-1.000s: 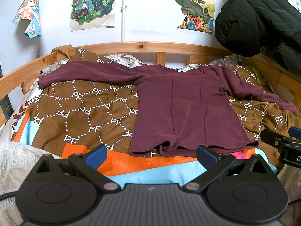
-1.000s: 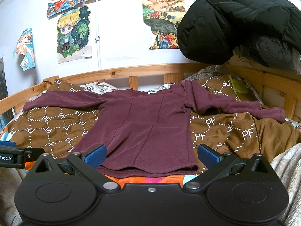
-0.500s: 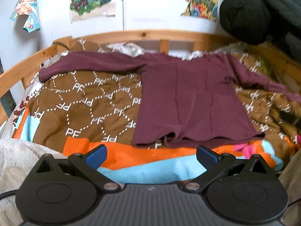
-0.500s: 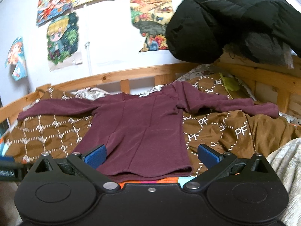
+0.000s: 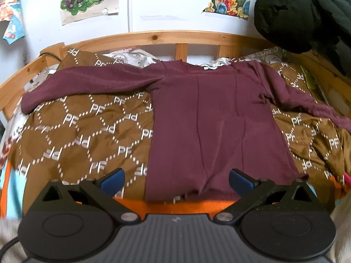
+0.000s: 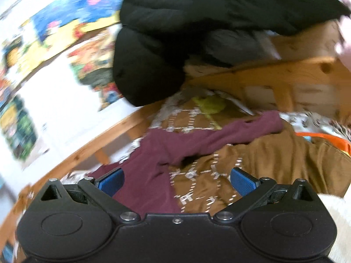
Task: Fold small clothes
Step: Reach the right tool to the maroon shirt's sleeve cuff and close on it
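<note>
A wooden-framed bed under postered walls carries a brown patterned quilt. The maroon long-sleeved top lies flat on it, sleeves spread, with no fold made yet. The left gripper and right gripper hover, fingers spread and empty.

Right wrist view smeared by motion: wall posters unreadable, quilt lettering streaked. Maroon long-sleeved top cut off behind the right gripper. Near hem partly hidden behind the left gripper; black jacket cropped far right.
</note>
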Demonstrator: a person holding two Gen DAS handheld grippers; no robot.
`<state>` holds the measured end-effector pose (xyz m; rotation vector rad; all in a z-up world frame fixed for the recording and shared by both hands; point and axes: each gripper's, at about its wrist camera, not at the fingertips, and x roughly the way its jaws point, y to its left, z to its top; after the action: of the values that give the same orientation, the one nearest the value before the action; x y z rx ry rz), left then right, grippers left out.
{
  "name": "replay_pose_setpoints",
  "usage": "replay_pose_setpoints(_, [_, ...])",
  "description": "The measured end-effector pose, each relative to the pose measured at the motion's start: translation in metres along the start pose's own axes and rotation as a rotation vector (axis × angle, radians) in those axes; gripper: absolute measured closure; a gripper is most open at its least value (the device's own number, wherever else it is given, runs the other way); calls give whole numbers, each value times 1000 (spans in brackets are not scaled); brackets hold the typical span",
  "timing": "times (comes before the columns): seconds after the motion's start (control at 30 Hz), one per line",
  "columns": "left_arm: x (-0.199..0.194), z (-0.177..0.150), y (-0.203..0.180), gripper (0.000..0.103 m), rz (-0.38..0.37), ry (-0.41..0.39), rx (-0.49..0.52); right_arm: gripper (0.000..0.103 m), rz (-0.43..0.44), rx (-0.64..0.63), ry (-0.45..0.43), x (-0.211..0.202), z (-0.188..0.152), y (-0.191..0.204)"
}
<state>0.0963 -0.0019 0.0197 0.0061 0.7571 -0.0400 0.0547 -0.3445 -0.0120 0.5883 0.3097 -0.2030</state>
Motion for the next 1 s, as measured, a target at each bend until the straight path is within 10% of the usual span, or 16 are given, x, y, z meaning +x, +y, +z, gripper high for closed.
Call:
replay_pose_setpoints(0.37, [80, 65, -16, 1, -125, -14, 30, 0, -166, 316, 18, 86, 37, -56])
replay_pose_setpoints(0.67, [140, 51, -5, 1, -124, 62, -26, 0, -320, 399, 5, 154, 50, -92])
replay_pose_setpoints(1.0, [154, 45, 18, 1, -182, 139, -158, 5, -468, 247, -65, 194, 44, -99])
